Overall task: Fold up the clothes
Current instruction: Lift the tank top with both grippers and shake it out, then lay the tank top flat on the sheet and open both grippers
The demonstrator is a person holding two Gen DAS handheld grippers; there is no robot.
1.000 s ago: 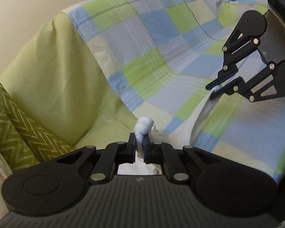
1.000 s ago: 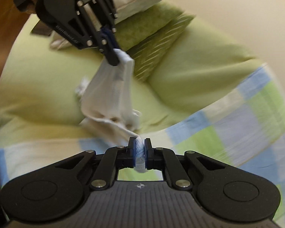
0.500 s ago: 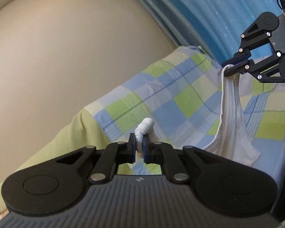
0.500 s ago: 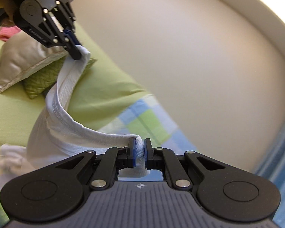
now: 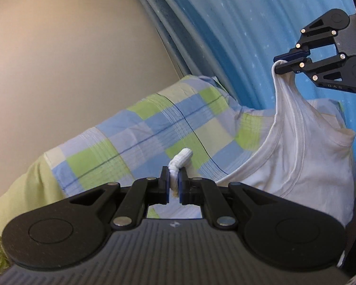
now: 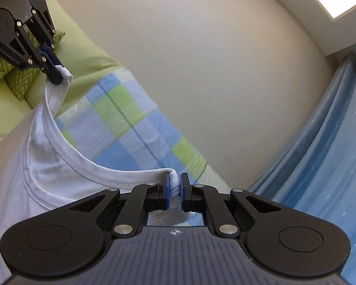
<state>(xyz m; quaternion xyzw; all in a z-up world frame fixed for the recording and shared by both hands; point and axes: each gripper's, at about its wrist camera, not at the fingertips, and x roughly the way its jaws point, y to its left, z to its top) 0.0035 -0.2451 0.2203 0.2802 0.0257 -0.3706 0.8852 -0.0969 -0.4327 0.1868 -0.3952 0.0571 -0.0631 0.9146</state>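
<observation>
A white ribbed tank top (image 5: 303, 166) (image 6: 42, 166) hangs in the air between both grippers, held by its two shoulder straps. My left gripper (image 5: 174, 185) is shut on one strap, a rolled white end sticking out past its fingers. It shows again in the right wrist view at upper left (image 6: 55, 74). My right gripper (image 6: 175, 188) is shut on the other strap, and appears in the left wrist view at upper right (image 5: 281, 65). The neckline sags in a curve between them. The shirt's lower part is hidden below both views.
Below lies a bed with a blue, green and white checked cover (image 5: 154, 133) (image 6: 130, 128) and a light green sheet (image 5: 16, 199). Green patterned cushions (image 6: 4, 76) sit at the left. A beige wall (image 6: 201, 59) and blue curtain (image 5: 237, 35) stand behind.
Both grippers have risen from the bed with the tank top and moved apart, so the shirt now spreads out between them instead of hanging bunched.
</observation>
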